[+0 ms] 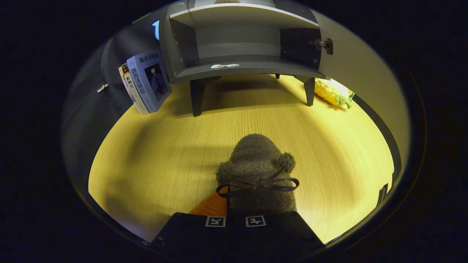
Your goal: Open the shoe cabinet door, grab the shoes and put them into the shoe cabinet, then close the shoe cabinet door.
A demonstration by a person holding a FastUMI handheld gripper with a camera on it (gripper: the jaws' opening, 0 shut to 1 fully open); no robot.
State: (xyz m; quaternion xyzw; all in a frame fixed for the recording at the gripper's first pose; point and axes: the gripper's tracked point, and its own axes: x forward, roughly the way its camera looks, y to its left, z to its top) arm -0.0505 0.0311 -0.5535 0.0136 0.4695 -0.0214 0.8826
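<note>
Nearest the camera, the jaws [236, 219] are seen drawn close together, their two marker tags side by side, and they appear clenched on the heel end of a fuzzy grey-brown shoe [257, 166]; the contact itself is hidden beneath the housing, so the grip cannot be confirmed with certainty. The shoe is pointed away from the jaws, toe forward, with a thin dark bow [257, 185] laid across its top and a small pompom [286, 162] at its right side. It is set over a pale wood-grain bench [146, 160] lit in warm yellow.

Beyond the shoe, well apart from it, a grey shoe cabinet [241, 67] is raised on short legs, its door [360, 73] swung open to the right and a hinge [321, 44] shown at the inner edge. Its lower shelf is bare apart from a small white scrap [224, 66]. Books [146, 82] are leaned just left of the cabinet, and a yellow plush toy [332, 93] is laid at its right leg. Dark cloth is hung behind.
</note>
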